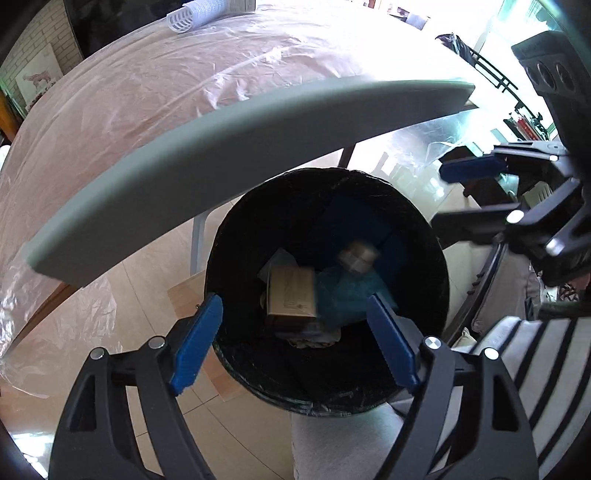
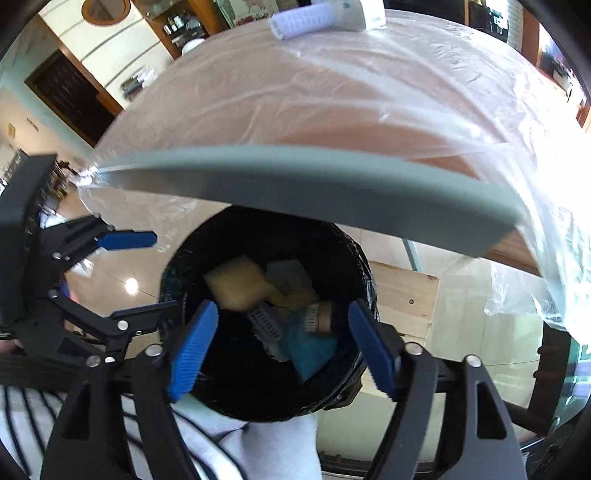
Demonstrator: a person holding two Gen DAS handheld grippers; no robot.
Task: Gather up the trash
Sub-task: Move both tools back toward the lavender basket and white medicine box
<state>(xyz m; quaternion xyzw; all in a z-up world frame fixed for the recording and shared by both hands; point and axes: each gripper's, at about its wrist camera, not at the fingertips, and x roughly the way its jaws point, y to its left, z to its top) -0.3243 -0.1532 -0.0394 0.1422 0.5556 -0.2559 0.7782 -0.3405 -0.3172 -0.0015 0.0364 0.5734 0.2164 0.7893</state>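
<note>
A black-lined bin (image 1: 328, 288) is standing on the floor (image 1: 122, 291) just under the desk (image 1: 207, 158) edge. Trash is lying inside: a cardboard box (image 1: 291, 293), a blue bag (image 1: 347, 291) and a blurred tan piece (image 2: 240, 282). The left claw (image 1: 295, 343) is hanging over the bin's mouth, spread wide and holding nothing. The right claw (image 2: 282, 347) is hovering beside it, also spread and empty. Clear plastic sheeting (image 2: 314, 99) is covering the desk.

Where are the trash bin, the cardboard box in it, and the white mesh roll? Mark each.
trash bin (image 1: 424, 221), left wrist view, inner wall.
cardboard box (image 1: 293, 291), left wrist view, top face.
white mesh roll (image 2: 295, 22), right wrist view, ribbed side.
</note>
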